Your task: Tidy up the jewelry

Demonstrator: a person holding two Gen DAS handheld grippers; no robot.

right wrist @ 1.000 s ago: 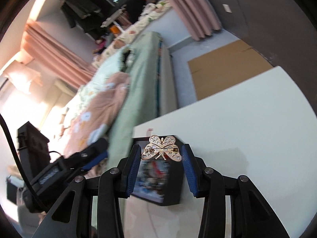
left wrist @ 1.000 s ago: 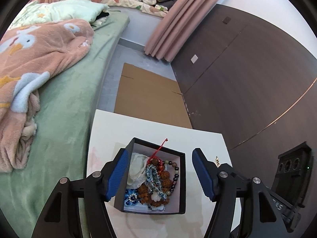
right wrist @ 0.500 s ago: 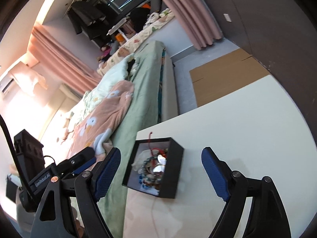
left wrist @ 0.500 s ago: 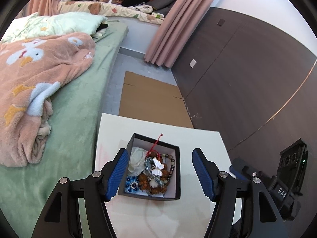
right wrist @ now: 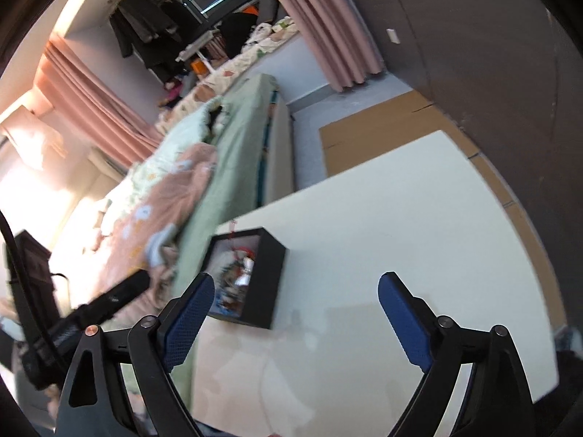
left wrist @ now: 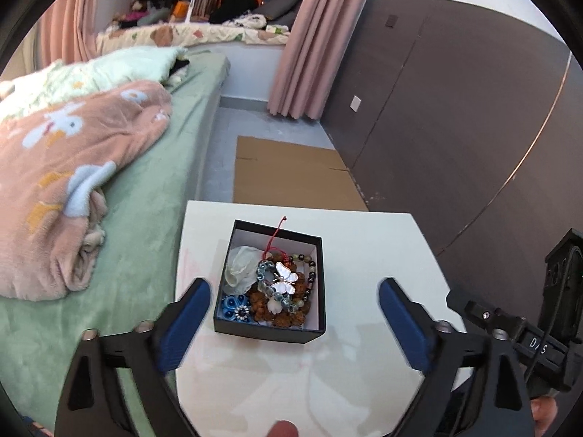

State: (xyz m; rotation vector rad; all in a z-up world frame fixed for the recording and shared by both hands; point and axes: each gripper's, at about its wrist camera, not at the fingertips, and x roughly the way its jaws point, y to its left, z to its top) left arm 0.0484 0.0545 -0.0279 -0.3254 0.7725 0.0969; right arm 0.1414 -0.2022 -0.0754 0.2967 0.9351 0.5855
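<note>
A black jewelry box (left wrist: pixel 270 332) stands on the white table (left wrist: pixel 364 247). It holds bead bracelets, a red cord, a blue flower piece and a butterfly brooch (left wrist: pixel 283 279) lying on top. My left gripper (left wrist: pixel 293 322) is open and empty, hovering just in front of the box. My right gripper (right wrist: pixel 293 313) is open and empty, back from the table's front right; the box (right wrist: pixel 267 276) shows to its left. The right gripper's body shows at the right of the left wrist view (left wrist: pixel 539 342).
A bed with a green cover (left wrist: pixel 145 196) and a pink blanket (left wrist: pixel 62 167) runs along the table's left side. Flat cardboard (left wrist: pixel 291 174) lies on the floor beyond the table. A dark wall (left wrist: pixel 455 109) stands to the right.
My right gripper let go of the butterfly brooch, which now lies in the box, and opened wide and drew back. My left gripper also pulled back from the box.
</note>
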